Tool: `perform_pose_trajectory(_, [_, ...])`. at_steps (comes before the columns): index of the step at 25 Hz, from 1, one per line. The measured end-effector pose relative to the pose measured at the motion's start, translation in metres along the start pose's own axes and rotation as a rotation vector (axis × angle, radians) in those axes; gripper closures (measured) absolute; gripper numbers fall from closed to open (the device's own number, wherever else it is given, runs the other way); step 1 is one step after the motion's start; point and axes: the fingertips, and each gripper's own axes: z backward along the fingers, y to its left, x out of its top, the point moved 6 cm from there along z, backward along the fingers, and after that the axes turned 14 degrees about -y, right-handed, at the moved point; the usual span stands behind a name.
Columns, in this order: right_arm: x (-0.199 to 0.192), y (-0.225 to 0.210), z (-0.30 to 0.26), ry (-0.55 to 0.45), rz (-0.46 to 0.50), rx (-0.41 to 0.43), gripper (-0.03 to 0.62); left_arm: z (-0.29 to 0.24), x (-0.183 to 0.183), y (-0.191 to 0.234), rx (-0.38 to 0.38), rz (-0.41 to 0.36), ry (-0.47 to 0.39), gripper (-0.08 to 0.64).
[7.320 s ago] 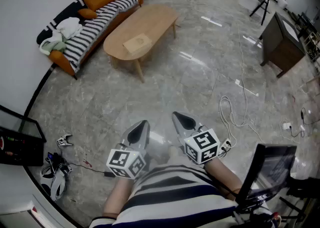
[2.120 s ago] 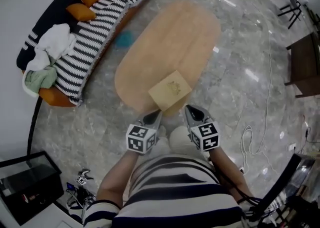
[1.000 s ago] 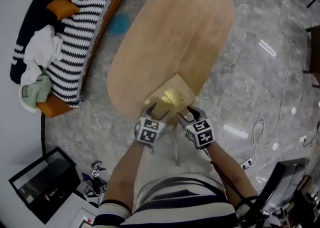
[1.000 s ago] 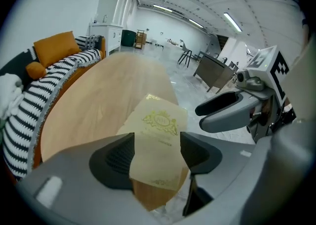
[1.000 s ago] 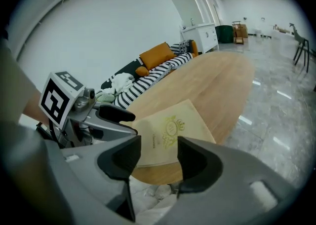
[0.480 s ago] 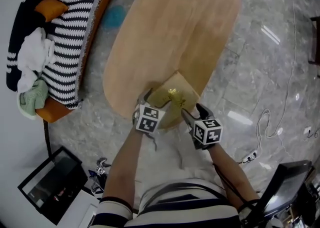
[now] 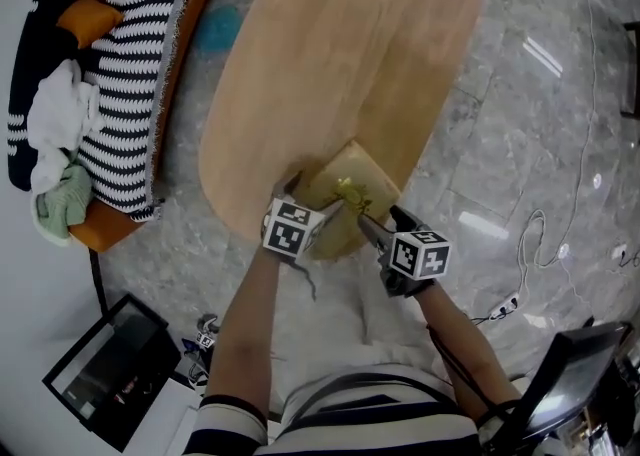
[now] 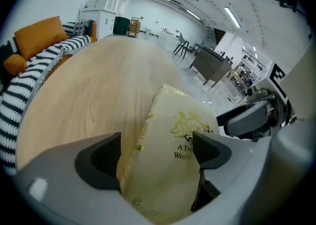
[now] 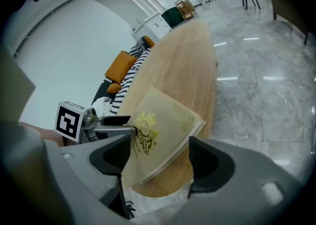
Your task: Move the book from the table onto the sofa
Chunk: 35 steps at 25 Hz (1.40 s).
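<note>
A tan book (image 7: 347,191) with a gold crest lies flat at the near end of the oval wooden table (image 7: 340,54). My left gripper (image 7: 302,196) is at the book's near left corner, its jaws opening wide. In the left gripper view the book (image 8: 170,155) fills the gap of that gripper (image 8: 155,159). My right gripper (image 7: 378,221) is at the near right edge with its jaws opening too. In the right gripper view the book's corner (image 9: 163,132) lies between that gripper's (image 9: 160,164) jaws without either pad pressing on it. The striped sofa (image 7: 120,64) stands left of the table.
White and green clothes (image 7: 52,149) and an orange cushion (image 7: 85,16) lie on the sofa. A black box (image 7: 100,369) sits on the floor at lower left. A cable (image 7: 530,264) runs over the marble floor at right. A dark cabinet (image 8: 210,63) stands beyond the table.
The person walked up to the table. In the last second both grippers sank to the book's near edge and their jaws spread wider; the right gripper rolled.
</note>
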Motion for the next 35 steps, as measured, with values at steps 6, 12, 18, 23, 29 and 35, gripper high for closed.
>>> perform_pose_trajectory(6, [-0.007, 0.0, -0.015, 0.035, -0.105, 0.007, 0.235, 0.0, 0.001, -0.002, -0.057, 0.05, 0.013, 0.086])
perform_pose_trajectory(12, [-0.009, -0.013, -0.023, 0.028, -0.224, -0.057, 0.235, -0.003, -0.007, -0.013, -0.138, -0.001, 0.084, 0.095])
perform_pose_trajectory(18, [-0.003, -0.02, -0.022, 0.02, -0.139, -0.088, 0.235, -0.002, -0.012, -0.027, -0.105, 0.074, 0.043, 0.129])
perform_pose_trajectory(23, [-0.001, -0.025, -0.019, 0.008, -0.018, -0.092, 0.241, 0.0, -0.022, -0.04, -0.049, 0.155, 0.007, 0.141])
perform_pose_trajectory(29, [-0.007, -0.035, -0.008, -0.027, -0.03, -0.099, 0.226, 0.001, -0.032, -0.055, -0.021, 0.203, -0.02, 0.149])
perform_pose_trajectory(35, [-0.018, -0.053, 0.0, -0.05, -0.151, -0.047, 0.194, 0.001, -0.038, -0.066, -0.046, 0.199, -0.022, 0.164])
